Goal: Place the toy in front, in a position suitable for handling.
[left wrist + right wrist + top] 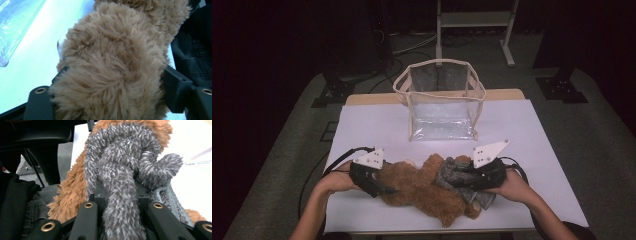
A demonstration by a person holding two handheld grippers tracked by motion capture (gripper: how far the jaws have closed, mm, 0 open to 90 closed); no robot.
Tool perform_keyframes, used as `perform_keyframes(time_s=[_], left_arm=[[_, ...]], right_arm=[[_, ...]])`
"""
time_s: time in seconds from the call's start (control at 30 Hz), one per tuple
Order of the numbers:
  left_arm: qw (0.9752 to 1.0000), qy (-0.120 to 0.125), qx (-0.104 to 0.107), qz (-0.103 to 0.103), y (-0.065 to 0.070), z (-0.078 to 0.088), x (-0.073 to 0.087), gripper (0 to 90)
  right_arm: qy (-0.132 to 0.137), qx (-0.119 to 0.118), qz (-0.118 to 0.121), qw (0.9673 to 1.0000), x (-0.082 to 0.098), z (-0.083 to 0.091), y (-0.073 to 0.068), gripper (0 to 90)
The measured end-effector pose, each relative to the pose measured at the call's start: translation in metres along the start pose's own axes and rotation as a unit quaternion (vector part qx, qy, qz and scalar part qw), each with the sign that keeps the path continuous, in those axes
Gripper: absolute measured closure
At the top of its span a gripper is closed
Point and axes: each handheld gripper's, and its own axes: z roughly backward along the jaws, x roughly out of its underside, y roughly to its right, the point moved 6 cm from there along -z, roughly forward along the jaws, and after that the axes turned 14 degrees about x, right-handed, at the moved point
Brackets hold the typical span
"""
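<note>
Brown plush bear (pixel 422 187) (between hand-held grippers)

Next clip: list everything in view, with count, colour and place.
Plush bear: one, brown, near edge of the table, between both grippers.
Fuzzy scarf: one, grey, on the bear's right side.
Clear bag: one, transparent with cream trim, upright at the table's far middle.
Table: one, white top.
Metal stand: one, pale, on the floor beyond the table.
Left gripper: black, jaws around the bear.
Right gripper: black, shut on the scarf.
</note>
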Motion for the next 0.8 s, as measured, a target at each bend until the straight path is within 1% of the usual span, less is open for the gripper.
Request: perform_keyframes(time_s=[0.07,0.13,0.23,0.37,0.47,0.57,0.6,0.63,0.73,0.8], left_arm=[[0.9999,0.012,-0.003,0.006,0.001,-0.001,0.002,28.5],[0.9998,0.020,-0.007,0.004,0.003,-0.001,0.004,29.1],[0.9996,0.025,-0.011,0.007,0.005,-0.001,0.005,29.3],[0.9995,0.028,-0.014,0.010,0.005,-0.001,0.005,29.1],[0.9994,0.029,-0.014,0.012,0.004,-0.001,0.006,28.9],[0.9994,0.030,-0.016,0.012,0.004,-0.001,0.006,28.5],[0.9993,0.031,-0.017,0.012,0.004,-0.001,0.006,28.5],[0.9993,0.030,-0.018,0.012,0.005,-0.002,0.006,28.5],[0.9992,0.028,-0.024,0.011,0.006,-0.003,0.005,28.6],[0.9992,0.025,-0.030,0.005,0.009,-0.005,0.006,29.4]], right_arm=[[0.002,0.002,-0.005,1.0000,0.004,0.004,0.000,70.8],[0.003,0.000,-0.012,0.9999,0.007,0.008,-0.001,71.0],[0.002,-0.002,-0.019,0.9998,0.015,0.015,-0.003,71.3],[-0.013,0.002,-0.026,0.9996,0.031,0.022,-0.007,71.6],[-0.030,0.002,-0.037,0.9989,0.047,0.025,-0.011,71.7],[-0.046,-0.005,-0.050,0.9977,0.064,0.022,-0.017,71.7],[-0.041,-0.007,-0.056,0.9976,0.067,0.021,-0.018,71.7],[-0.036,-0.009,-0.064,0.9973,0.068,0.019,-0.019,71.8],[-0.037,0.001,-0.060,0.9975,0.067,0.014,-0.019,72.2],[-0.036,0.009,-0.059,0.9976,0.064,0.010,-0.016,72.5]])
